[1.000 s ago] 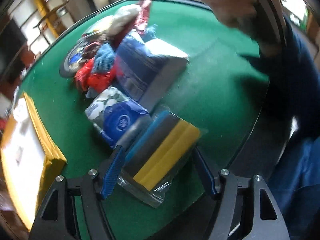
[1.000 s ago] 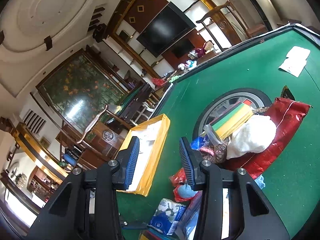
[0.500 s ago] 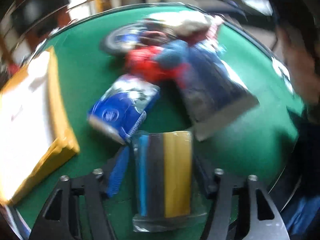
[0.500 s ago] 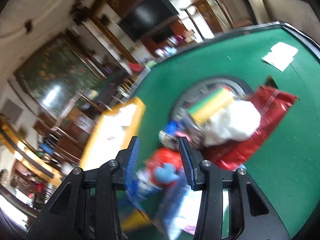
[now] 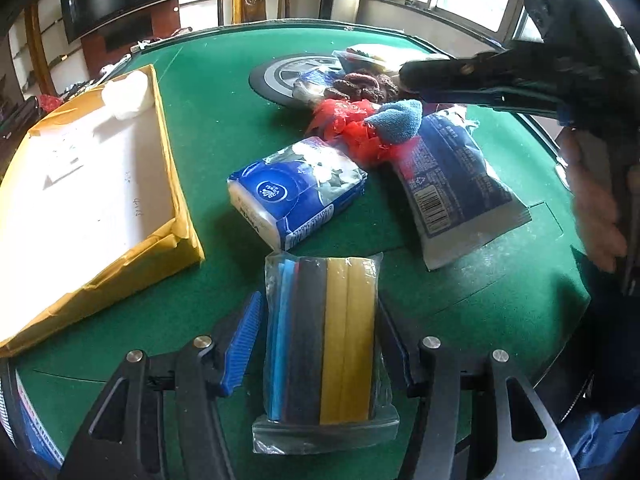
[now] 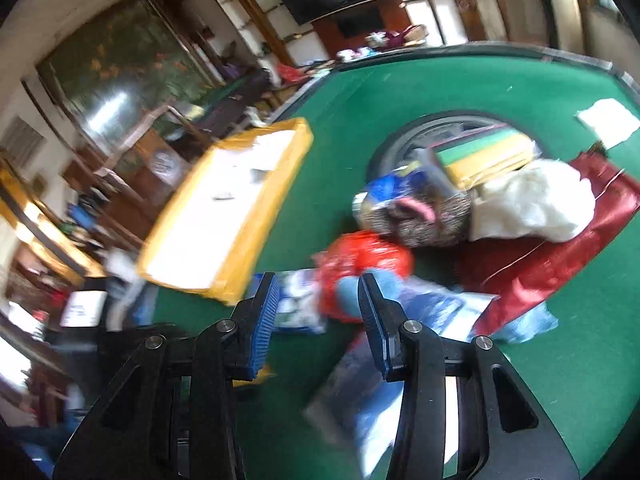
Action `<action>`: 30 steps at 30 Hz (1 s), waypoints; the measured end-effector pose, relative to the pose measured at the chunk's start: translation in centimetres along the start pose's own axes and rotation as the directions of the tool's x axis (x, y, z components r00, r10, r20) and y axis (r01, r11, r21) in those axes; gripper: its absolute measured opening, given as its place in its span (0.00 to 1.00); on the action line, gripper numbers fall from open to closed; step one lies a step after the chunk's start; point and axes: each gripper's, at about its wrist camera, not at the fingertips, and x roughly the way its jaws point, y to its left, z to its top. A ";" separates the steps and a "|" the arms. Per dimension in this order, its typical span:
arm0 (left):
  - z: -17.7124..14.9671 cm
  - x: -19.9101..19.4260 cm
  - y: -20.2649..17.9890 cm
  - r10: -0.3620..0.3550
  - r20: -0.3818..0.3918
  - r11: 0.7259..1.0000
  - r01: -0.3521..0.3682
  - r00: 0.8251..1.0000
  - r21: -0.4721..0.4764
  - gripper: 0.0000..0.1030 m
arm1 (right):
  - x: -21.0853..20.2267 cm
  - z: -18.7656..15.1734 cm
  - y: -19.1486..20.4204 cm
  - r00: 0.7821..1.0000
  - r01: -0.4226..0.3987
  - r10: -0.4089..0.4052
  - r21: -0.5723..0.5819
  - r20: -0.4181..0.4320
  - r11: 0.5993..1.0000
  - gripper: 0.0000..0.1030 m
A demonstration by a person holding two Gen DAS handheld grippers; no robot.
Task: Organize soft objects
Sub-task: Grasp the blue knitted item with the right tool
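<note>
One green felt table (image 5: 208,128) carries everything, with one dark round disc (image 5: 280,76) set in its middle. On the left side of it lies one shallow yellow-walled box (image 5: 176,184) with a white floor, and one white soft lump (image 5: 128,88) sits in its far corner. Around the disc is a heap of soft things: one dark red shiny bag (image 6: 560,256) with one white fluffy wad (image 6: 528,204) on top, one flat blue and white pack (image 5: 452,176), one blue tissue pack (image 5: 296,192) just beside it, one crumpled red plastic bag (image 5: 352,128) touching one small blue cloth (image 5: 400,120), one brown knitted piece (image 5: 360,86), and one green and yellow sponge pack (image 6: 488,152) lying on the disc. One white paper (image 6: 608,120) lies well apart near the far edge. Nearest the left camera, one clear-wrapped pack of sponges (image 5: 324,332), blue, dark grey and yellow in strips, sits between the fingers of the left gripper (image 5: 318,340); its jaws have just been closing, yet a gap shows on the blue-finger side, so whether they grip it cannot be told. The right gripper (image 6: 316,312) hangs above the red bag and blue cloth, jaws apart with nothing held.
</note>
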 end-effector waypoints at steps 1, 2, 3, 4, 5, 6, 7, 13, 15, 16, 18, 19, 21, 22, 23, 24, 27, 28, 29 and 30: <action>0.0 0.0 -0.2 0.006 0.006 1.000 -0.006 1.000 0.004 0.56 | 0.2 0.0 0.0 0.999 0.048 -0.048 -0.014 0.005 0.999 0.40; 0.0 0.0 -0.4 0.014 0.009 1.000 -0.014 1.000 0.010 0.56 | 0.3 0.0 -0.1 0.994 0.104 -0.104 -0.024 0.013 0.994 0.40; -0.1 0.0 -0.4 0.022 0.012 1.000 -0.022 1.000 0.016 0.56 | 0.6 0.2 -0.3 0.988 0.154 -0.153 -0.030 0.014 0.988 0.40; -0.2 0.1 -0.6 0.034 0.016 0.999 -0.034 0.999 0.028 0.56 | 0.8 0.4 -0.5 0.984 0.176 -0.176 -0.033 0.007 0.984 0.40; -0.4 0.1 -0.7 0.045 0.020 0.998 -0.046 0.999 0.039 0.56 | 1.1 0.6 -0.7 0.986 0.168 -0.169 -0.030 -0.006 0.985 0.40; -0.4 0.1 -0.9 0.051 0.021 0.998 -0.052 0.998 0.044 0.56 | 1.4 0.9 -0.8 0.988 0.153 -0.153 -0.026 -0.022 0.988 0.40; -0.5 0.1 -1.0 0.053 0.022 0.997 -0.054 0.998 0.047 0.57 | 1.9 1.1 -0.8 0.989 0.138 -0.139 -0.022 -0.042 0.990 0.40; -0.4 0.1 -0.5 0.034 0.028 0.999 -0.035 0.999 0.034 0.57 | 6.7 1.4 -0.4 0.968 0.140 -0.146 -0.042 -0.203 0.989 0.33; -0.6 0.0 -0.6 0.029 0.029 0.999 -0.029 0.999 0.032 0.57 | 7.1 0.8 0.4 0.971 0.125 -0.137 -0.073 -0.196 0.989 0.33; -0.6 0.0 -0.6 0.025 0.030 0.999 -0.026 0.999 0.030 0.57 | 7.0 0.5 0.8 0.971 0.118 -0.134 -0.090 -0.198 0.989 0.32; -0.5 0.0 -0.5 0.021 0.033 0.999 -0.022 0.999 0.024 0.57 | 6.2 0.1 1.3 0.974 0.125 -0.143 -0.113 -0.175 0.986 0.32; -0.5 0.0 -0.4 0.017 0.035 1.000 -0.018 0.999 0.017 0.57 | 5.9 0.0 1.4 0.976 0.121 -0.140 -0.117 -0.170 0.986 0.32; -0.4 -0.1 -0.1 -0.003 0.043 1.000 0.004 0.999 -0.012 0.56 | 5.1 0.1 1.3 0.983 0.095 -0.110 -0.105 -0.148 0.990 0.32; -0.3 -0.1 0.1 -0.019 0.048 0.999 0.020 0.999 -0.027 0.56 | 4.6 0.2 1.3 0.987 0.083 -0.095 -0.095 -0.133 0.992 0.32; -0.2 -0.2 0.1 -0.024 0.055 0.999 0.026 0.998 -0.034 0.55 | 3.9 0.4 1.2 0.991 0.064 -0.073 -0.087 -0.112 0.994 0.32; -0.1 -0.5 0.2 -0.029 0.069 0.999 0.032 0.997 -0.042 0.55 | 3.3 0.6 1.1 0.995 0.045 -0.052 -0.082 -0.090 0.996 0.32; 0.2 -1.1 0.1 -0.036 0.091 0.999 0.039 0.995 -0.038 0.53 | 2.2 1.1 0.8 0.999 0.021 -0.023 -0.053 -0.035 0.998 0.32; 0.3 -1.3 0.0 -0.033 0.099 0.999 0.036 0.995 -0.036 0.53 | 2.0 1.1 0.7 1.000 0.012 -0.013 -0.044 -0.027 0.999 0.32; 0.4 -1.4 -0.1 -0.031 0.099 0.999 0.034 0.995 -0.032 0.53 | 1.8 1.2 0.6 1.000 0.000 -0.001 -0.034 -0.021 0.999 0.32; 0.5 -1.5 -0.2 -0.025 0.089 0.999 0.027 0.996 -0.021 0.53 | 1.7 1.2 0.6 1.000 -0.002 0.001 -0.030 -0.015 1.000 0.32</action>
